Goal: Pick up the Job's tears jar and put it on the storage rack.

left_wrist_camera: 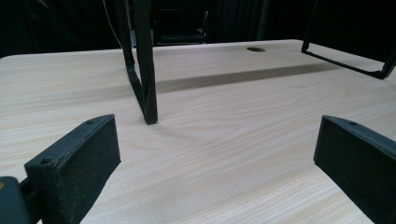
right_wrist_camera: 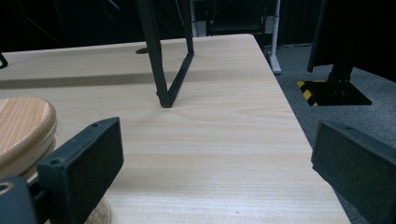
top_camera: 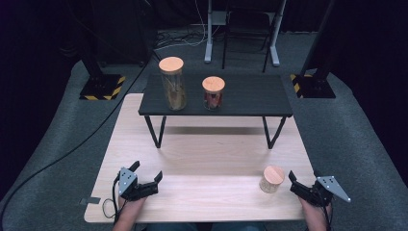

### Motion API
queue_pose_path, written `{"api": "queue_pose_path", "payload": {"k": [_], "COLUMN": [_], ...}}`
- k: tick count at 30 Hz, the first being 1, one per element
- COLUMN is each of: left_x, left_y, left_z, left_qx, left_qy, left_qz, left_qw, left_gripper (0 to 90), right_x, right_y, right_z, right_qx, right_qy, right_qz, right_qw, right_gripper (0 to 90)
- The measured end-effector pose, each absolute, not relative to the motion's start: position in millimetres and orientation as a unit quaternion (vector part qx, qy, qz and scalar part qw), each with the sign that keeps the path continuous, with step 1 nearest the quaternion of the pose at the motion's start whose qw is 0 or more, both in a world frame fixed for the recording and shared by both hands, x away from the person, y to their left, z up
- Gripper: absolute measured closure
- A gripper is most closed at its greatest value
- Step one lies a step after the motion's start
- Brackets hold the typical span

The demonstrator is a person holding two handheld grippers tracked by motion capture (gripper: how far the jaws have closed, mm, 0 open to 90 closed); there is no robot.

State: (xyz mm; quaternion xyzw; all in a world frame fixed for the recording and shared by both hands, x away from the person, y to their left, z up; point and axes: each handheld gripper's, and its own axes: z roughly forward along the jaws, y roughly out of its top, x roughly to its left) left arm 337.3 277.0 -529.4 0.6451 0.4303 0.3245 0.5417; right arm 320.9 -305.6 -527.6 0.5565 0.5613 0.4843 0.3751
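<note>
Resting at the near edge of the light wooden table, the left gripper and right gripper both have jaws spread wide, holding nothing. A small cork-lidded jar stands just beside the right gripper, at its left. Farther off, a black raised shelf carries a tall cork-lidded jar and a shorter jar.

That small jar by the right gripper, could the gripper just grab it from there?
Probably yes. The small jar stands on the table just left of the right gripper, whose jaws are open, with nothing between them.
</note>
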Motion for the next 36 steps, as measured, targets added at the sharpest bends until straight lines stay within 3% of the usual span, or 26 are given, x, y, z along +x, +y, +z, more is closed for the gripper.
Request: {"api": "queue_pose_path", "payload": {"k": [36], "left_x": [337], "left_y": [277], "left_z": [-529], "left_qx": [0.646], "left_qy": [0.429], "left_qz": [0.325], "left_qw": [0.541], "left_gripper": [0.0], "right_x": [303], "right_y": [-294], "right_z": [-512], "right_qx": [0.524], "right_qy": [0.563], "right_qz": [0.510], "right_qw": [0.387], "right_gripper": [1.1]}}
